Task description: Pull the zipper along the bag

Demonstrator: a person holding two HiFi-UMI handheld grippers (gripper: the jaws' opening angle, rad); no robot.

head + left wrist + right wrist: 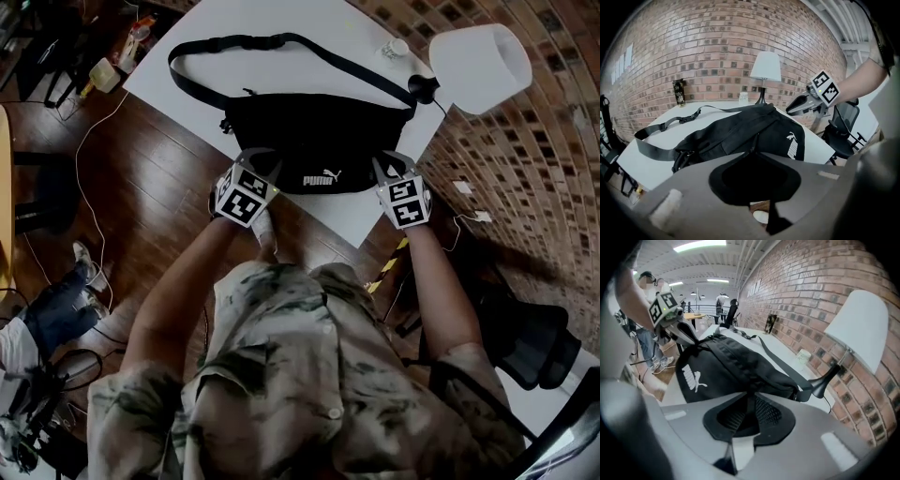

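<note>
A black waist bag [314, 141] with a white logo lies on the white table [342, 214], its strap [253, 42] looped behind it. My left gripper [260, 159] is at the bag's left end. In the left gripper view its jaws meet, shut on a thin black zipper pull [755, 143] that leads up to the zipper line. My right gripper [392, 165] is at the bag's right end, shut on a fold of the bag [736, 364] there. Each gripper shows in the other's view: the right gripper [790, 111] and the left gripper [696, 344].
A white-shaded lamp [478, 56] on a black stem stands at the table's far right corner, with a small white cup [396, 47] beside it. A brick wall runs along the right. A black chair [530, 342] and cables sit on the wooden floor.
</note>
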